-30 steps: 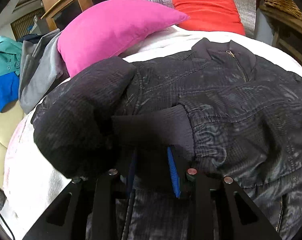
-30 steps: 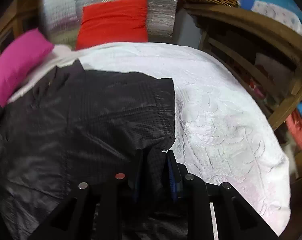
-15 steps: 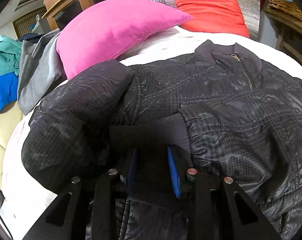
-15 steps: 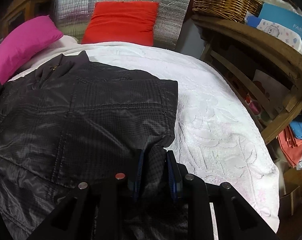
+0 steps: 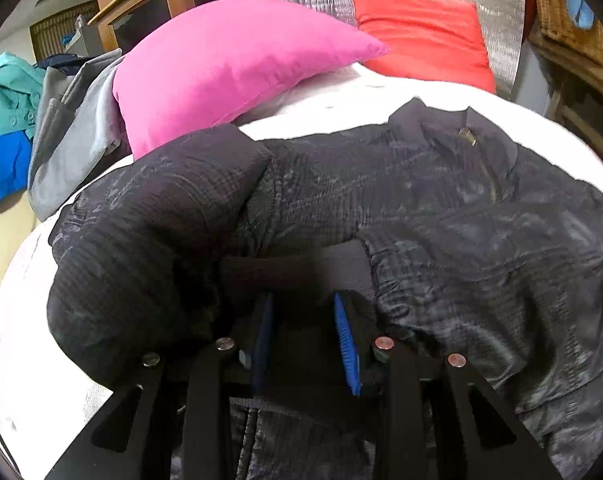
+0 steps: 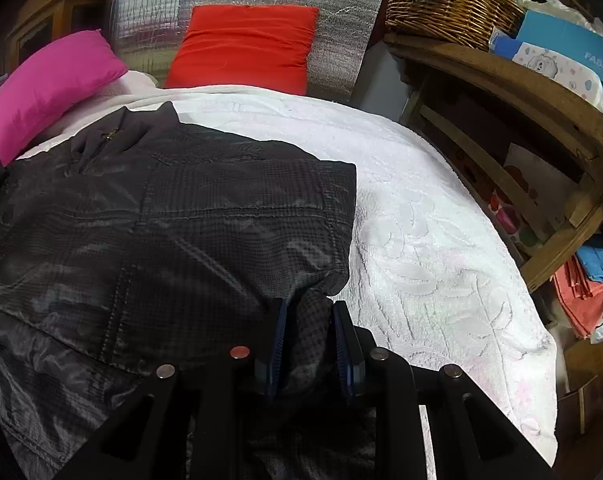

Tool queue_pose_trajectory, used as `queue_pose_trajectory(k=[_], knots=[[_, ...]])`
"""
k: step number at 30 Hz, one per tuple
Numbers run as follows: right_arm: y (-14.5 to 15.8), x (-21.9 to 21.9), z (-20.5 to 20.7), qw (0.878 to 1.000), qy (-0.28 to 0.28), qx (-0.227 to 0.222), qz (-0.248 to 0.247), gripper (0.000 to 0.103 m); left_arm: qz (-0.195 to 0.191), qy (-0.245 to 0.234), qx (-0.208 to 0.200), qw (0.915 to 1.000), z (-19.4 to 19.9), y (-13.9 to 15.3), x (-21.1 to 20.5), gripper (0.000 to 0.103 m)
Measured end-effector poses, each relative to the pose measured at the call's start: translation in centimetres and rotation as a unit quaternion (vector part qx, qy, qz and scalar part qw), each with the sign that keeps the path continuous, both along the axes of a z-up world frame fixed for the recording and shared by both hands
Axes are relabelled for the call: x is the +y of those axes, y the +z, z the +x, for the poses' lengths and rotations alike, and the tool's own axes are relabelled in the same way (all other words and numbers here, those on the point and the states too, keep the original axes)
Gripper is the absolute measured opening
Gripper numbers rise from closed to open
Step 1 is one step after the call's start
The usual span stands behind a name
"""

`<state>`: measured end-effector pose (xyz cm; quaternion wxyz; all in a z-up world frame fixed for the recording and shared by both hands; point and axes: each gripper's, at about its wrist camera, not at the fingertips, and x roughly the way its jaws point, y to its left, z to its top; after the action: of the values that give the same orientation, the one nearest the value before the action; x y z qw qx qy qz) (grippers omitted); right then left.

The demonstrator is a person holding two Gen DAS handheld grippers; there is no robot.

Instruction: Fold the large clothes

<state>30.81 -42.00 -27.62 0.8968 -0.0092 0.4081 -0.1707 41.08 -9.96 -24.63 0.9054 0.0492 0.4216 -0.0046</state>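
Since a second ago the black jacket (image 5: 441, 216) has settled flatter on the bed: in the left wrist view its zipped collar now sits further right and lower, and in the right wrist view the folded right edge lies straighter, with more of the white bedspread (image 6: 441, 240) showing beside it. Both hands have barely shifted.

On the left, the left gripper (image 5: 303, 320) has its jaws partly closed on the dark ribbed cuff (image 5: 297, 272) of the jacket's sleeve, which lies folded across the chest; the bulging sleeve (image 5: 149, 232) humps up to the left of it. Meanwhile the right gripper (image 6: 309, 324) has its jaws narrowly closed on a pinch of checked fabric at the jacket's lower right corner, near the edge where the cloth meets the bedspread.

Spread front-up, the jacket covers the near part of the bed, collar toward the headboard. A pink pillow (image 5: 229, 64) and a red cushion (image 5: 421, 36) rest beyond it. Grey, teal and blue clothes (image 5: 61, 128) are piled left of the bed; a wicker basket (image 6: 449, 4) stands on a wooden shelf (image 6: 513, 92) to the right.
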Motion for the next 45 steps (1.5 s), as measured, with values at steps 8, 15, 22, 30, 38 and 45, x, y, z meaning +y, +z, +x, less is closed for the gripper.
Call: queue_pose_trajectory(k=[8,15,22,30,38,45], knots=[[0.0,0.1,0.1,1.0,-0.001,0.001,-0.004,0.025,-0.046,0.002,-0.108,0.9931,-1.4,5.8,2.7,0.064],[0.7,-0.1,0.5,1.0,0.001,0.012,-0.007,0.031,-0.074,0.091,-0.105,0.9875,-0.1,6.9,9.9,0.082],[5.2,-2.3,-1.6,0.991,-0.029,-0.106,0.074,0.077,-0.155,0.185,-0.058,0.9687,1.1,5.3,19.4,0.082],[5.5,3.3,-0.2,0.975,0.071,-0.118,0.175,0.078,-0.286,0.255,-0.002,0.9237,1.6,1.1,27.8,0.082],[1.9,8.2,3.4,0.975,0.1,-0.027,0.195,0.041,-0.424,0.27,0.019,0.864,2.9,-2.8,32.3,0.072],[0.9,8.0,4.4,0.973,0.077,-0.018,0.217,0.041,-0.461,0.262,0.013,0.8479,6.2,-5.3,34.3,0.062]])
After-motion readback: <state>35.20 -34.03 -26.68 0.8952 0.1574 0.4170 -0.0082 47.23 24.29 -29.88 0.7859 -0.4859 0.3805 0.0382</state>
